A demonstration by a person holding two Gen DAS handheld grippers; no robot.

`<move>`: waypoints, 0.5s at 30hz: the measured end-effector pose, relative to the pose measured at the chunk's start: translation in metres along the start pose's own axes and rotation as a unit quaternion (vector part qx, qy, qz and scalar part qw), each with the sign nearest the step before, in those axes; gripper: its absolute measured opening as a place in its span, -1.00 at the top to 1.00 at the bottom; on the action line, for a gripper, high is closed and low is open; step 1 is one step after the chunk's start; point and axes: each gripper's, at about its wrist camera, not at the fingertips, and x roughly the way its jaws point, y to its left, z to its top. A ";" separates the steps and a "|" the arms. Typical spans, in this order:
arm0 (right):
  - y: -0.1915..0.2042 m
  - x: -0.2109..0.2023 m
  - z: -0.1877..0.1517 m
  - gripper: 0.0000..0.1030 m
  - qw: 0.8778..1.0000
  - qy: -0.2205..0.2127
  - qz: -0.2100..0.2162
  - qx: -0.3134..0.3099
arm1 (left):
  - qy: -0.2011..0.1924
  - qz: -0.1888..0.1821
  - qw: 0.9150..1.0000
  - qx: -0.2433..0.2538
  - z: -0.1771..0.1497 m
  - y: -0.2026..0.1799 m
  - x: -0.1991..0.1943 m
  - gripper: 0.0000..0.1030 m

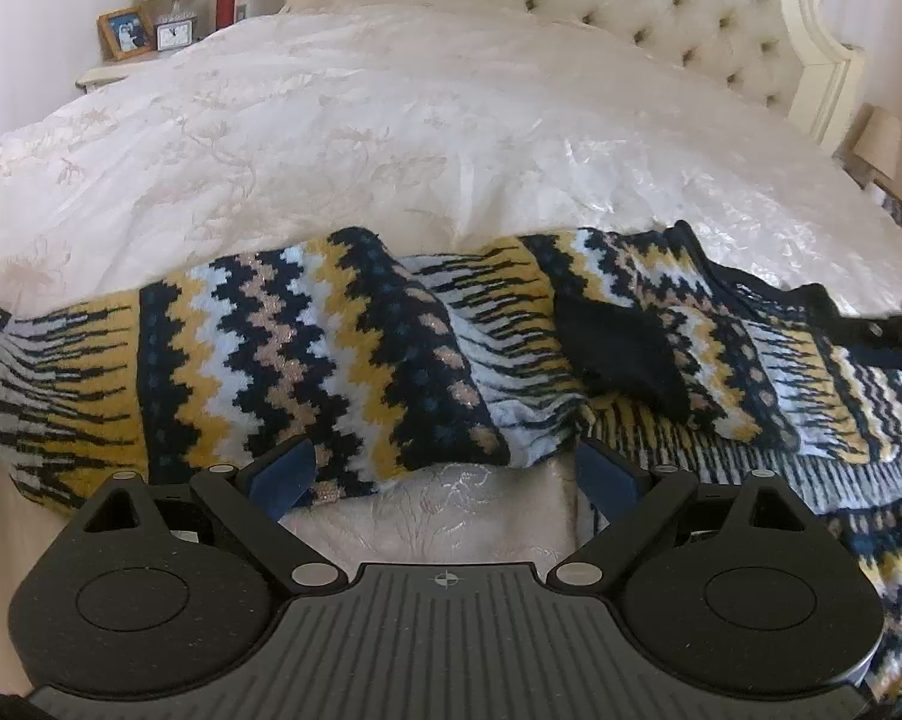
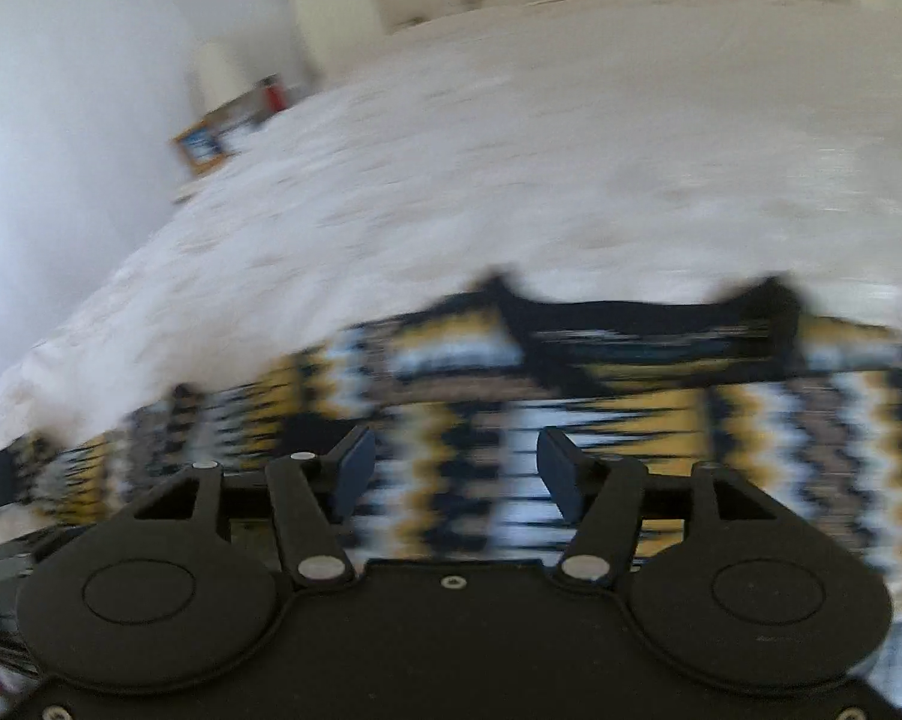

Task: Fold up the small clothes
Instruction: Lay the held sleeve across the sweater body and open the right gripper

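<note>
A knitted sweater [image 1: 306,354] with navy, yellow, white and tan zigzag bands lies spread across the white bed. In the left wrist view a sleeve with a black cuff [image 1: 625,354] is folded over its middle. My left gripper [image 1: 444,474] is open, just in front of the sweater's near edge, holding nothing. In the blurred right wrist view the sweater [image 2: 571,384] lies flat with its black neckline [image 2: 637,312] at the far side. My right gripper [image 2: 457,474] is open above the sweater's body, empty.
A white embroidered bedspread [image 1: 390,138] covers the bed. A tufted cream headboard [image 1: 631,0] stands at the back. A nightstand [image 1: 108,75] at the far left holds a lamp, a framed photo, a clock and a red bottle. A second lamp [image 1: 877,144] stands at the right.
</note>
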 end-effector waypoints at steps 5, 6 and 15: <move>-0.075 -0.010 -0.008 -0.26 0.994 0.002 -0.100 0.036 | 0.010 -0.003 1.000 -0.006 -0.002 0.001 0.005 -0.83; -0.091 -0.010 -0.011 -0.26 0.991 0.008 -0.119 0.052 | 0.011 -0.002 1.000 -0.005 -0.003 0.001 0.006 -0.83; -0.137 -0.035 -0.033 -0.47 0.981 -0.012 -0.137 0.138 | 0.009 0.019 0.999 0.025 -0.015 -0.005 0.020 -0.84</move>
